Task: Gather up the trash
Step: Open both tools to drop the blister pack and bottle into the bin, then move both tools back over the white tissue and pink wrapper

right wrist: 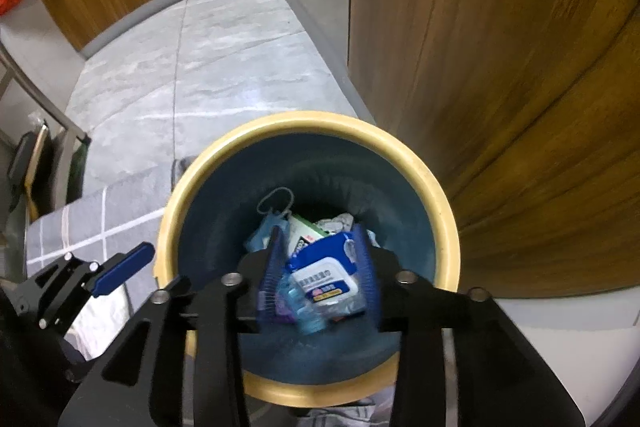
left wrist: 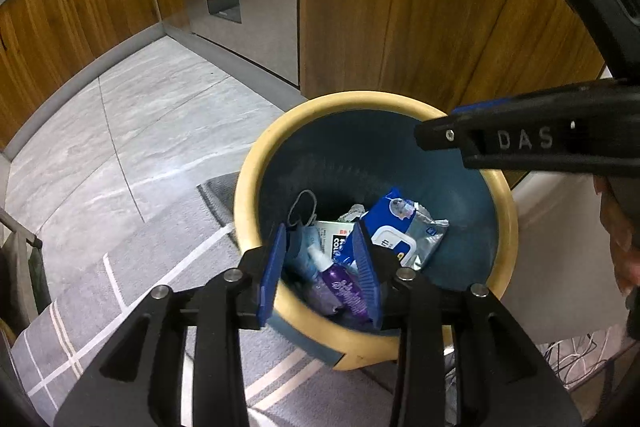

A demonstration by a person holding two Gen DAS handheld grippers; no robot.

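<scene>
Looking down into the bin, we hold both grippers over its yellow rim, which stands on the floor beside a wooden cabinet. On the left, our left gripper hangs above the near edge of the bin with its blue pads apart and nothing pressed between them; under that gap, on the bin's bottom, lie a purple bottle, a light blue face mask and a white box. Farther right rests a blue and white wipes pack, toward the middle of the bin floor. Our right gripper hangs over the bin too, jaws parted and gripping nothing, with the wipes pack seen in the gap below them, loose and blurred.
</scene>
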